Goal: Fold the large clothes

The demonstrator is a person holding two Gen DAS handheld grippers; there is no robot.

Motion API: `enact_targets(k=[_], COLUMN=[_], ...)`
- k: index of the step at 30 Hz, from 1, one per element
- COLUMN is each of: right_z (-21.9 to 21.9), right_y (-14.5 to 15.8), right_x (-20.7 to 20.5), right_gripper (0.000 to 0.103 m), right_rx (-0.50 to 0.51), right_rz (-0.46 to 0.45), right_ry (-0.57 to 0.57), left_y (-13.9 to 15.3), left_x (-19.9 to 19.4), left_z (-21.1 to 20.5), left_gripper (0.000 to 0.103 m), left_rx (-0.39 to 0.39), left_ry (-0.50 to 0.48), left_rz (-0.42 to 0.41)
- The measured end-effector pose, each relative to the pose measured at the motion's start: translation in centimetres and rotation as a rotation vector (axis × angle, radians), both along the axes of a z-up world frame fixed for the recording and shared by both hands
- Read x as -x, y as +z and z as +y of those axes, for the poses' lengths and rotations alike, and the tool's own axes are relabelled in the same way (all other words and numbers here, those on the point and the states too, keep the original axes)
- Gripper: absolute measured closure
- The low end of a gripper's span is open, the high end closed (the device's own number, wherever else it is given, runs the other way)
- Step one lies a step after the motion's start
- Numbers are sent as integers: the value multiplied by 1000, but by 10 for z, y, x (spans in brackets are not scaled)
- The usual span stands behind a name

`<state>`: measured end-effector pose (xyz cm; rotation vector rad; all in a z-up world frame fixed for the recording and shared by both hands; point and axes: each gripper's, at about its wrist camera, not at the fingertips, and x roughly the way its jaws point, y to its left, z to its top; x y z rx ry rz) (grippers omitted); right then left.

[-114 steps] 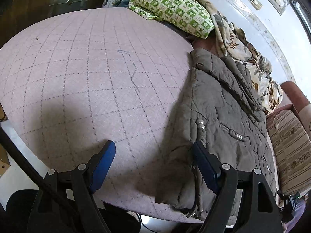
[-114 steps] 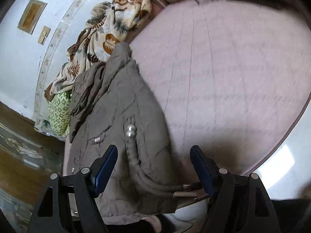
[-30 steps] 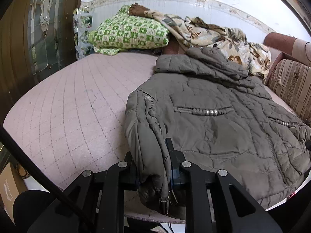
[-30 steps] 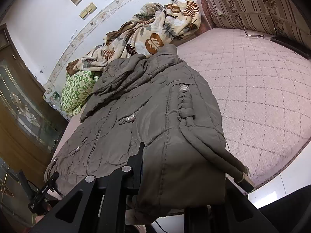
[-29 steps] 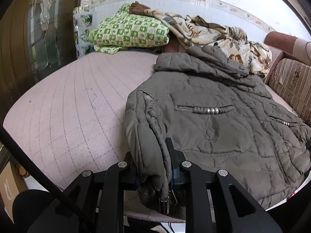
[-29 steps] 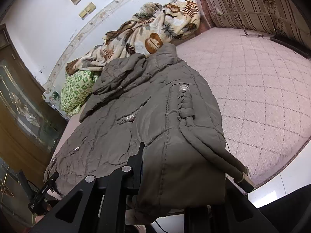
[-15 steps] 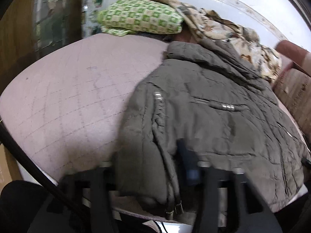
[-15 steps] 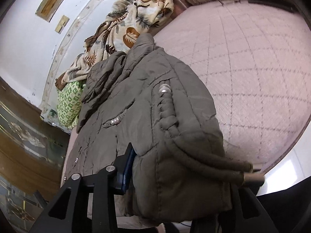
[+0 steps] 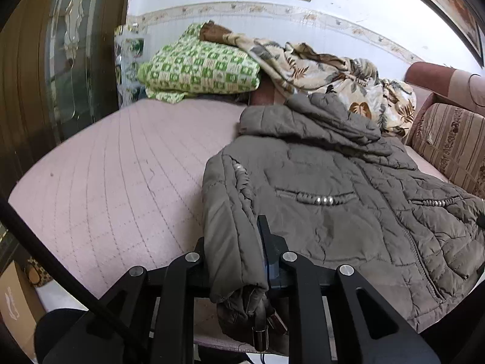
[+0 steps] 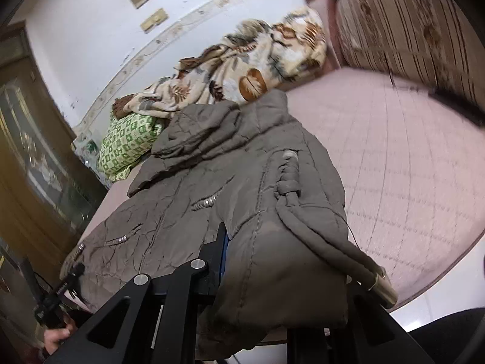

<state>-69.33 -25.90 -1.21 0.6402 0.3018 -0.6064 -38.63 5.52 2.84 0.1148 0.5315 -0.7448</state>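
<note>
Grey-brown quilted jacket (image 9: 348, 188) lies front-up on the pink quilted bed (image 9: 121, 176), hood toward the wall, hem hanging just over the near bed edge. Landmark: the jacket.

Left gripper (image 9: 235, 251): jaws nearly together, having just closed further, pinching the bunched hem corner on the jacket's left side. Fabric fills the gap; a drawcord end with metal tip (image 9: 260, 338) dangles below the jaws.

Right gripper (image 10: 272, 261): likewise clamped, jaws just closed further, on the opposite hem corner. The far finger is buried under padding, so how deep the bite goes cannot be told. A thick padded cord with metal end (image 10: 380, 286) trails off the held corner toward the bed edge.

Judged step: both hem corners taken, ready to carry the lower half up toward the hood.

Risks:
- Puffy, slick filling; a shallow pinch may slide out under the jacket's weight, one corner first, skewing the fold.
- Loose cords may get trapped inside the fold or snag a finger at release.
- Uneven lift of the two corners would twist the hem line.
- Leaf-print blanket (image 9: 327, 66) and green checked pillow (image 9: 200, 66) sit just beyond the hood; overshooting would push the jacket into them.
</note>
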Motion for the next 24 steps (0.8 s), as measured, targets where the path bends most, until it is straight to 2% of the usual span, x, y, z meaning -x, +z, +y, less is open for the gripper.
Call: enact_targets(k=[5, 12, 24], right_z=[7, 3, -5], right_y=[18, 27, 52], right_x=[6, 9, 4], right_gripper=[86, 86, 86], right_rx=[44, 21, 43], right_rz=[-16, -60, -121], right_ry=[25, 25, 34], left_y=[15, 27, 49], left_x=[-1, -7, -15], left_z=[3, 1, -4], left_gripper=[84, 84, 84], left_rx=[9, 18, 60], left_ry=[-8, -10, -2], left_rz=[-15, -23, -46])
